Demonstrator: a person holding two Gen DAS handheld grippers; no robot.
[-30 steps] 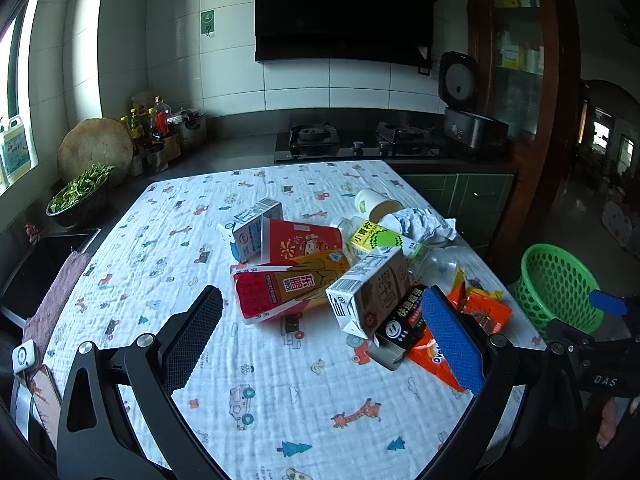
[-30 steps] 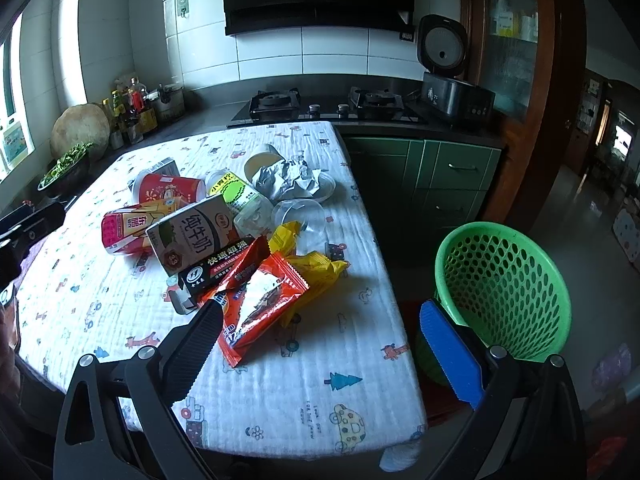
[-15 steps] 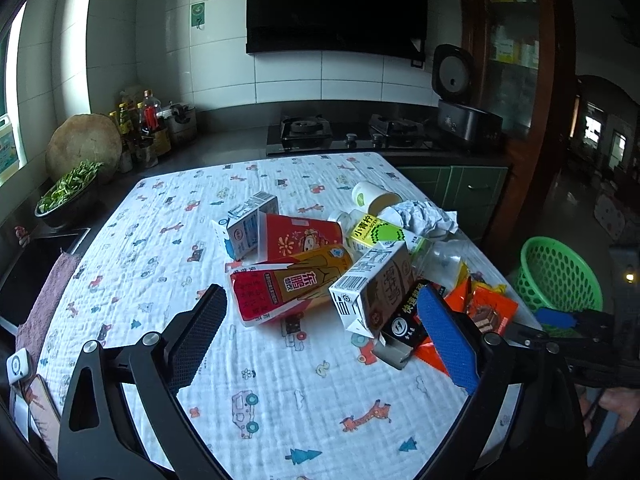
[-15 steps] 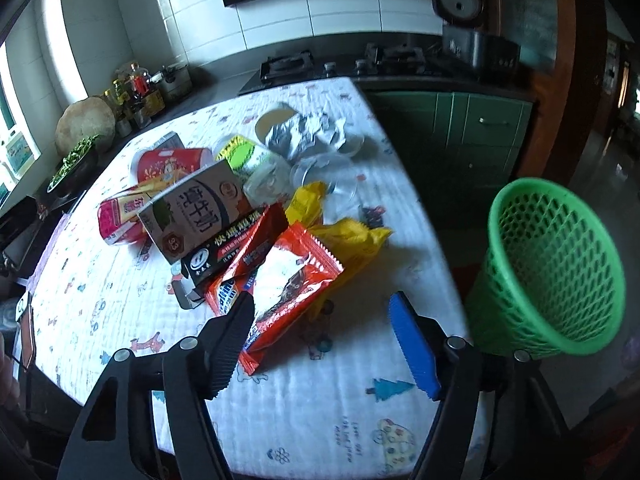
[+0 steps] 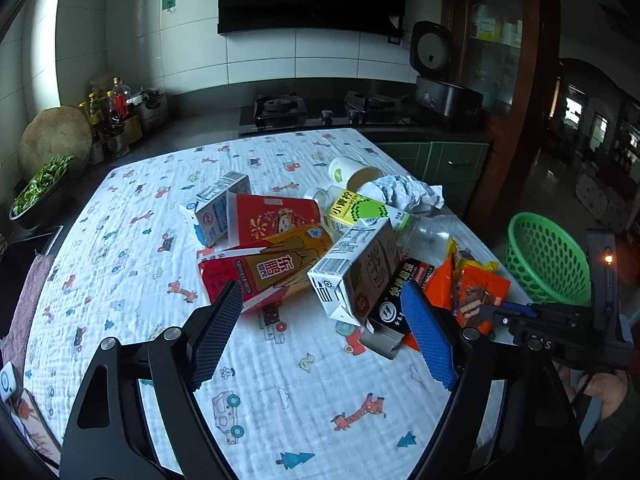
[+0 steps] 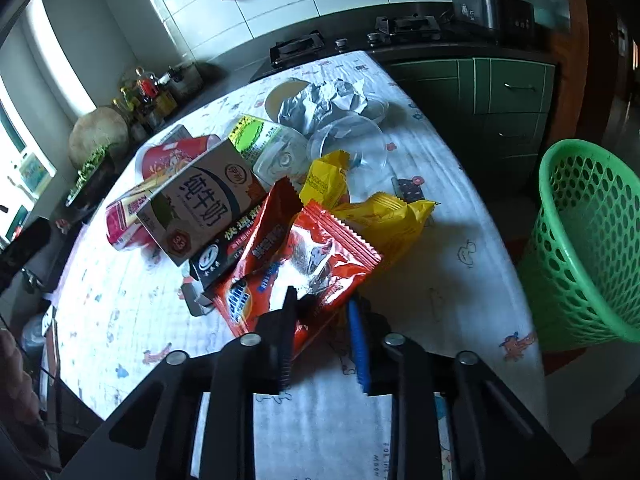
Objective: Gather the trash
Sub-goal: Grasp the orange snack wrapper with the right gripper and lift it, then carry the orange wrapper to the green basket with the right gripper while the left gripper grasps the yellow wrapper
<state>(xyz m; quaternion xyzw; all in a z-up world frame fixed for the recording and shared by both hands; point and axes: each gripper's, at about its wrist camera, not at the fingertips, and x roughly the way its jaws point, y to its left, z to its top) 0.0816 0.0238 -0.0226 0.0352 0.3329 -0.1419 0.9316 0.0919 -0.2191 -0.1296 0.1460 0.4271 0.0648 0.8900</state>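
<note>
A heap of trash lies on the table: a milk carton point(image 5: 356, 276) point(image 6: 200, 208), red and orange drink cartons point(image 5: 272, 264), a black packet point(image 6: 228, 244), a red snack wrapper point(image 6: 304, 260) point(image 5: 476, 292), yellow wrappers point(image 6: 384, 212), crumpled paper point(image 5: 408, 192). My right gripper point(image 6: 320, 312) has closed on the near edge of the red snack wrapper on the table. My left gripper point(image 5: 320, 312) is open and empty above the near side of the heap. A green basket point(image 6: 592, 232) point(image 5: 548, 256) stands on the floor to the right.
The table has a white patterned cloth point(image 5: 132, 240). A paper cup point(image 5: 348, 170), a clear plastic bottle point(image 6: 276, 148) and a clear lid point(image 6: 348, 144) lie at the heap's far side. A stove point(image 5: 280, 108) and green cabinets point(image 6: 504, 88) stand behind.
My right gripper moved down and forward to the red snack wrapper and closed its jaws on it. My left gripper moved a little forward, still open.
</note>
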